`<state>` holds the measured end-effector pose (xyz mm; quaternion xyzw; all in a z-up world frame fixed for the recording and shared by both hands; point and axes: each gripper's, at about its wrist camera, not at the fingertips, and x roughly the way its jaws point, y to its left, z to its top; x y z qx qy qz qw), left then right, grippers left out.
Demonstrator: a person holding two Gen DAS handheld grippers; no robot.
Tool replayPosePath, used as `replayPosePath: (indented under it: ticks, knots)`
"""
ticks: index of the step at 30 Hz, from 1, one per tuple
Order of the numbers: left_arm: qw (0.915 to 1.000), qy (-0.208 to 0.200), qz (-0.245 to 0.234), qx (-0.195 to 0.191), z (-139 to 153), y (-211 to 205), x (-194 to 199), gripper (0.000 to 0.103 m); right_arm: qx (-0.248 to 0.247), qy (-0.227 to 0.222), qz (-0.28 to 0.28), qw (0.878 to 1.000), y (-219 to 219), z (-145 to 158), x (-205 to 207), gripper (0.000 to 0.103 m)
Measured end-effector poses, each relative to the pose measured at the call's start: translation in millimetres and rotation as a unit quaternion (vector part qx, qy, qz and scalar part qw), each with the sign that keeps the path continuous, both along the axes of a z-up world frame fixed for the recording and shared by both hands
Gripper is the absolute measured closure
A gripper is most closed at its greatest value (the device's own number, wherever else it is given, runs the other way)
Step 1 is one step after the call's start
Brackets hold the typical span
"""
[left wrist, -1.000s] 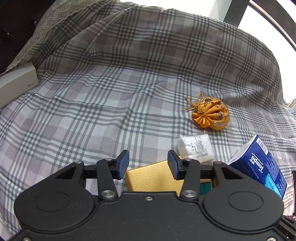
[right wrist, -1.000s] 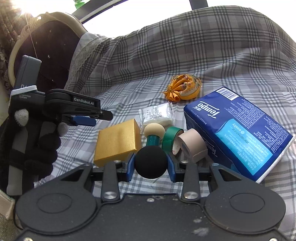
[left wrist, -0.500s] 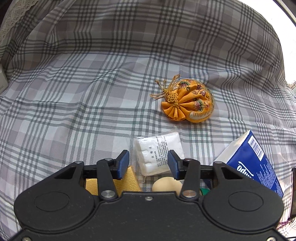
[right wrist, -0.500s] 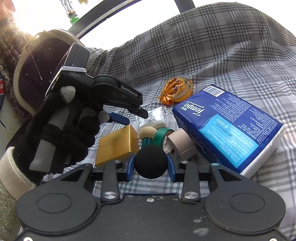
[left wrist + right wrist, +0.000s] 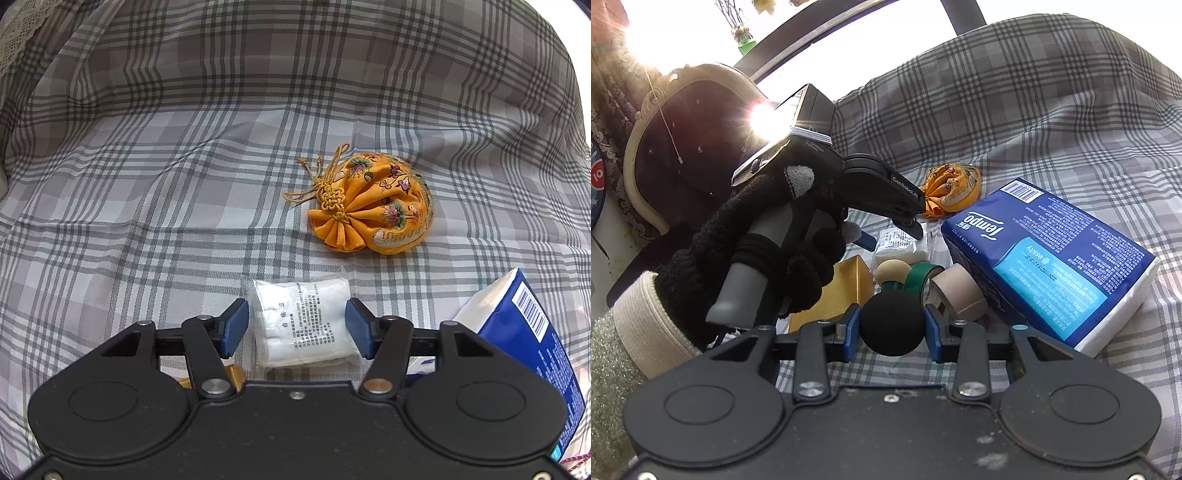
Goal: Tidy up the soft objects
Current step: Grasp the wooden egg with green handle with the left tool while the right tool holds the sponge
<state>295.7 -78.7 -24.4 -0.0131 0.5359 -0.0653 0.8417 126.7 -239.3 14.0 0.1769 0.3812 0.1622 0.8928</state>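
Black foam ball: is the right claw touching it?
Touching. Right wrist view shows the right claw with both pads pressed against the black foam ball.

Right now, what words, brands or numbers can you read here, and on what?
"Tempo", upside down: blue tissue pack.
"GenRobot.AI": left gripper.
Barcode digits and small print on the tissue pack: too small.
Printed text on the white packet: too small to read.

The black foam ball (image 5: 891,324) sits pinched between the right gripper (image 5: 891,328) pads. The flat clear packet of white cotton (image 5: 300,325) lies on the cloth between the spread left gripper (image 5: 297,328) pads
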Motion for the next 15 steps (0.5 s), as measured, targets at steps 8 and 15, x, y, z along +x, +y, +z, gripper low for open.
replayPosePath:
  ticks: [8,15]
  knots:
    - [1.0,-0.003,-0.009,0.002,-1.5,-4.8,-0.9,0.045,0.005,0.001,-0.006,1.0,-4.3,0.4,-2.1,0.068]
    - [0.9998,0.003,-0.019,0.003,14.9,11.7,-7.1,0.048,0.007,0.003,-0.01,1.0,-5.2,1.8,-2.6,0.068]
